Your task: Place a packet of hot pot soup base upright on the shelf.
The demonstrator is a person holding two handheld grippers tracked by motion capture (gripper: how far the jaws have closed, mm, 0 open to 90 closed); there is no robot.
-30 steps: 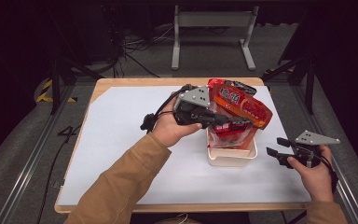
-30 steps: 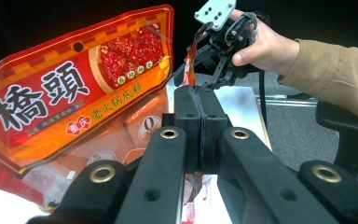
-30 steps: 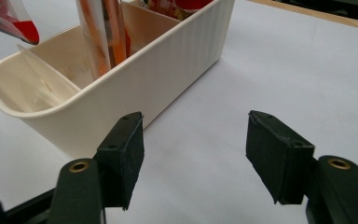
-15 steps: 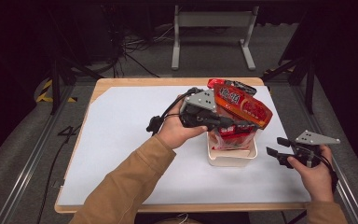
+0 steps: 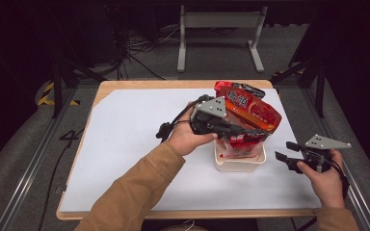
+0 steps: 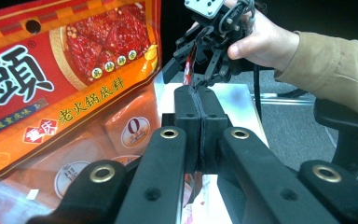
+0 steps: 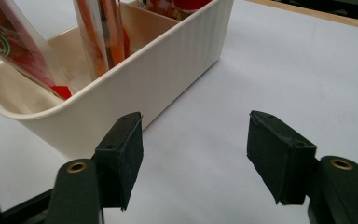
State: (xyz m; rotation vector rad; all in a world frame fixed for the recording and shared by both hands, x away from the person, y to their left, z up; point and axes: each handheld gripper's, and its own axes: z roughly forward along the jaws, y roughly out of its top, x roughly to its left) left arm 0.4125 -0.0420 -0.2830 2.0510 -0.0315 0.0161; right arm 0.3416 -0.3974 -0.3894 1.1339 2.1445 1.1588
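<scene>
High view: the left gripper [image 5: 243, 131] holds a large red-and-orange printed foil pouch [image 5: 250, 109] over the cream ribbed plastic tub [image 5: 240, 163] on the white-covered desk [image 5: 125, 144]. The pouch lies broad and slanted across the tub, so it may catch the rim or tip the tub over.

Left gripper view: jaws pressed together on the pouch's thin edge; a pinch that slim could slip.

Right gripper view: right gripper [image 7: 196, 154] jaws apart, empty, beside the tub. One tub, several packets inside, exact count unclear.
</scene>
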